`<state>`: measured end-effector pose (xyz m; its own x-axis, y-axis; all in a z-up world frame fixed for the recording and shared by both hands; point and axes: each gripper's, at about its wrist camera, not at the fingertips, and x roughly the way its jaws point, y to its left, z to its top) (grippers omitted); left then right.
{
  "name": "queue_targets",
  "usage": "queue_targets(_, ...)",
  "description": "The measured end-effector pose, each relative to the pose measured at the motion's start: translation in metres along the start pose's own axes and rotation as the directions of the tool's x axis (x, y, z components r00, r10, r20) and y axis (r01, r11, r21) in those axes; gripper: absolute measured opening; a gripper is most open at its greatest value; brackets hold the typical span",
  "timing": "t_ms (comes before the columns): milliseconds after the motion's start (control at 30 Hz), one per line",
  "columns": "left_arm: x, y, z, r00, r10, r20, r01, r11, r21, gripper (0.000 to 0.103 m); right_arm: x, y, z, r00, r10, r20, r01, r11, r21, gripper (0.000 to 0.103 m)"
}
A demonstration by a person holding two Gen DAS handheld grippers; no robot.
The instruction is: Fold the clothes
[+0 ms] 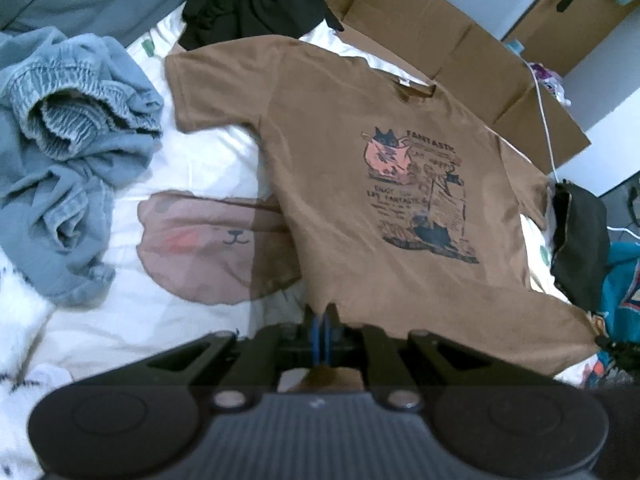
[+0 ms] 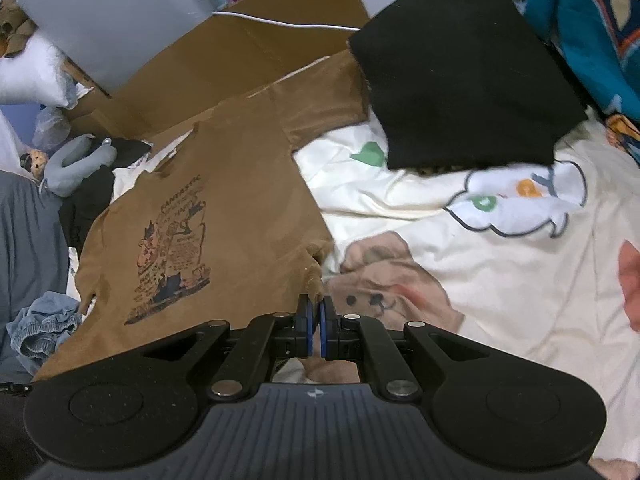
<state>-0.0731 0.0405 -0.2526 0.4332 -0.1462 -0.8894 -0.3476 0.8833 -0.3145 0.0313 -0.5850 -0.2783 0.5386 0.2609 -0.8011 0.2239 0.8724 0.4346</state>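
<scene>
With my left tongs point(image 1: 321, 317) and right tongs point(image 2: 316, 307) each clamped on a hem corner, I hold the brown T-shirt point(image 1: 360, 168) partly raised over the bed point(image 2: 460, 280); light and limp, it sags, so corners look the best hold.

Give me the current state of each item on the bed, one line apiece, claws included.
Brown T-shirt: print side up, spread out, bottom hem lifted at both corners.
Left claw: shut on the shirt's hem.
Right claw: shut on the other hem corner.
Blue denim garment: crumpled, unfolded.
Black garment: lying flat, partly over the shirt's sleeve.
Cardboard box: flaps open.
</scene>
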Motion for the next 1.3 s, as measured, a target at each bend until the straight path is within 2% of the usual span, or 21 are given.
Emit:
queue_targets(333, 0.027, 0.030, -0.034, 0.997, 0.013, -0.078, -0.013, 1.000, -0.010, 0.000, 0.020, -0.027, -0.044, 0.988, -0.088, -0.124, 0.095, 0.994, 0.052, 0.002)
queue_targets(600, 0.033, 0.054, -0.042, 0.996, -0.018, -0.083, 0.018, 1.000, -0.010, 0.003, 0.042, -0.034, -0.051, 0.956, -0.222, -0.193, 0.234, 0.972, 0.037, 0.004)
queue_targets(800, 0.031, 0.069, -0.044, 0.997, -0.025, -0.068, 0.023, 0.999, -0.028, 0.012, 0.032, -0.035, -0.050, 0.923, -0.332, -0.193, 0.328, 0.943, -0.053, 0.006)
queue_targets(1033, 0.063, 0.077, -0.056, 0.989, -0.057, -0.137, 0.049, 0.997, -0.063, 0.015, 0.007, -0.035, -0.042, 0.919, -0.379, -0.109, 0.372, 0.925, -0.073, 0.013)
queue_targets(1100, 0.074, 0.078, -0.062, 0.986, -0.074, -0.152, 0.062, 0.995, -0.083, 0.030, 0.007, -0.035, -0.039, 0.919, -0.385, -0.088, 0.380, 0.922, -0.075, 0.013)
queue_targets(1200, 0.088, 0.078, -0.071, 0.990, -0.032, -0.138, 0.016, 0.993, -0.118, 0.030, 0.008, -0.037, -0.036, 0.923, -0.377, -0.075, 0.373, 0.926, -0.061, 0.013)
queue_targets(1300, 0.100, 0.078, -0.075, 0.988, -0.049, -0.148, 0.024, 0.985, -0.169, 0.030, 0.007, -0.037, -0.035, 0.920, -0.385, -0.071, 0.380, 0.922, -0.077, 0.013)
